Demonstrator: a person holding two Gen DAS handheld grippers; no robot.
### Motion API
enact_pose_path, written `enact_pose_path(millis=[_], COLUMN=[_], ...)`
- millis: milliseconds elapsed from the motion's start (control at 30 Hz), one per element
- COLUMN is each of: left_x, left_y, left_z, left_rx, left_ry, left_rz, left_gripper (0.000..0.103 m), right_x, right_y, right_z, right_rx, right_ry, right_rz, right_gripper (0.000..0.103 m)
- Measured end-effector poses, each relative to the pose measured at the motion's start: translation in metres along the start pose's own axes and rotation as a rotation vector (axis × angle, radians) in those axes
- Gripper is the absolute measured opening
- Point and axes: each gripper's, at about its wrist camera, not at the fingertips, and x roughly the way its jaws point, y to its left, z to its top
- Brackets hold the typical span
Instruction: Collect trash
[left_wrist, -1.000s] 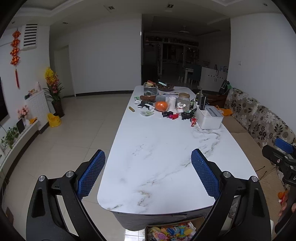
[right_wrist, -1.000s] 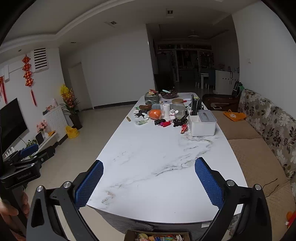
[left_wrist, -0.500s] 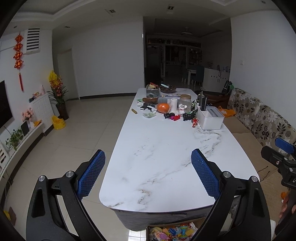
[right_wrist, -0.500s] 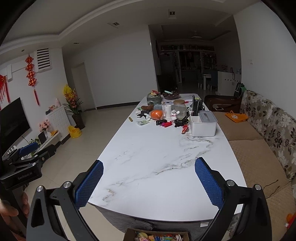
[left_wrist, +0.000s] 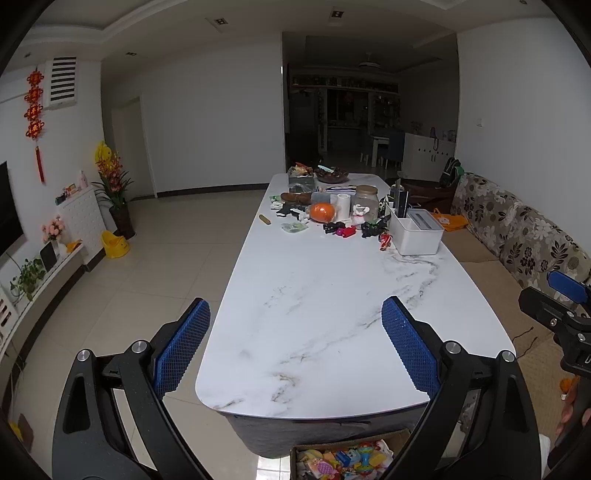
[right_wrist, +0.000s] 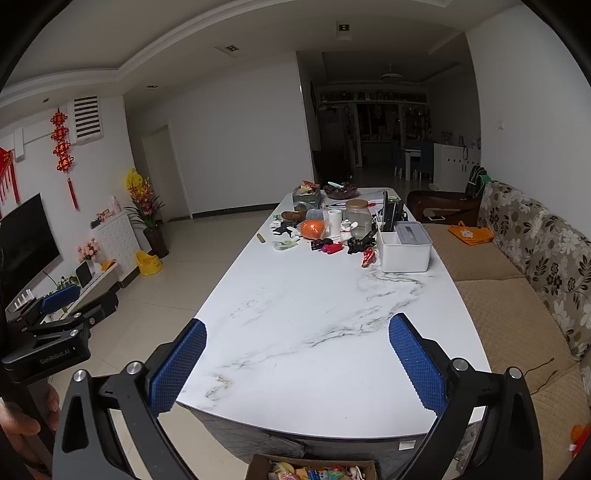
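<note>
Where the left tool (right_wrist: 55, 306) shows, "GenRobot.AI" reads.

The table's (left_wrist: 332, 314) near half lay bare; clutter (left_wrist: 332, 218) and a white box (left_wrist: 417, 236) blocked the far half.

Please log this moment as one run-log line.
left gripper: open, empty | right gripper: open, empty | both over near end of marble table | clutter far end

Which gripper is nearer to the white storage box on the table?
Right, marginally. The white storage box sits far up the table's sofa side; the right gripper hangs on that side at the near end, while the left gripper hangs further toward the floor side. Both are far off.
</note>
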Motion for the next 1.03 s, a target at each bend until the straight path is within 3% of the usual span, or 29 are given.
enact_pose_path(millis=[1033], left_x=[0.001], left_y=[0.011], left_z=[-0.001], left_rx=[0.001], left_ry=[0.012], left_rz=[-0.014], left_gripper=[0.092], right_x=[0.009], right_y=[-0.012], right_z=[0.003], right_rx=[-0.036], right_ry=[0.025], right_rz=[0.031], right_gripper=[0.098])
